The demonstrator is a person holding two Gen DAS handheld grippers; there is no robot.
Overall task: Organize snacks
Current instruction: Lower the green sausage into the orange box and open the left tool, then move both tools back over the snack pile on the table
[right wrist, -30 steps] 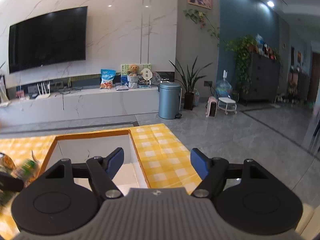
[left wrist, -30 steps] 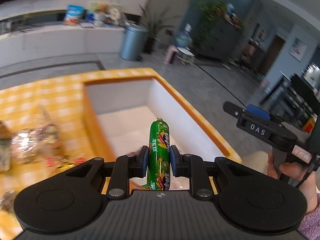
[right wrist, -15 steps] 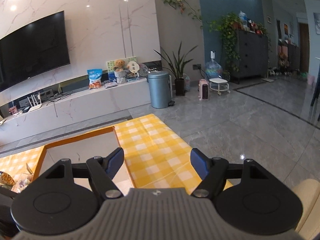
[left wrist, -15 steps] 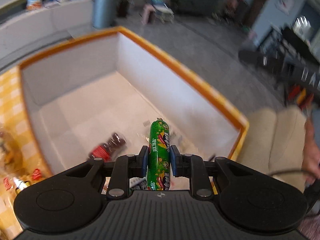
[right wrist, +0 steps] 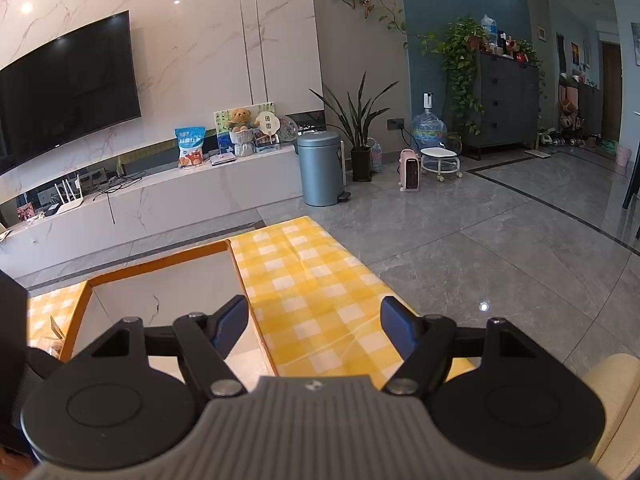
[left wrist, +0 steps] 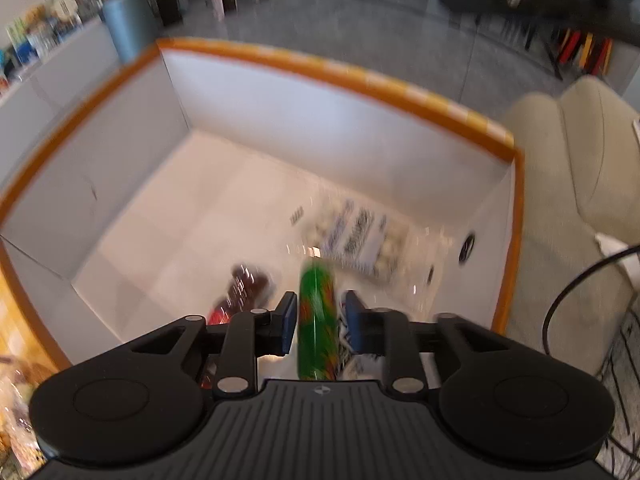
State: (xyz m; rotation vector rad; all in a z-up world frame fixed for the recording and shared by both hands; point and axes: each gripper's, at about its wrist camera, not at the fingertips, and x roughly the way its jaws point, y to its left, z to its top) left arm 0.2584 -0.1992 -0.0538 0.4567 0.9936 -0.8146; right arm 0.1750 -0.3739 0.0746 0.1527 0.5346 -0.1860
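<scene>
In the left wrist view my left gripper (left wrist: 318,316) points down into a white box with an orange rim (left wrist: 280,108). Its jaws are opening. A green sausage stick (left wrist: 317,344) stands blurred between the pads, with a small gap on each side. On the box floor lie a clear packet of pale snacks (left wrist: 360,240) and a dark red packet (left wrist: 244,284). My right gripper (right wrist: 314,328) is open with nothing in it, above the yellow checked cloth (right wrist: 312,280) just right of the box (right wrist: 160,292).
More wrapped snacks (left wrist: 16,400) lie on the cloth left of the box. A beige sofa (left wrist: 568,160) and a black cable (left wrist: 568,292) sit to the right. Grey floor drops away past the table edge; a blue bin (right wrist: 322,168) stands far off.
The left gripper swung over the box and tipped down into it. Its pads, shut on the green sausage before, have now parted from it. The right gripper barely moved.
</scene>
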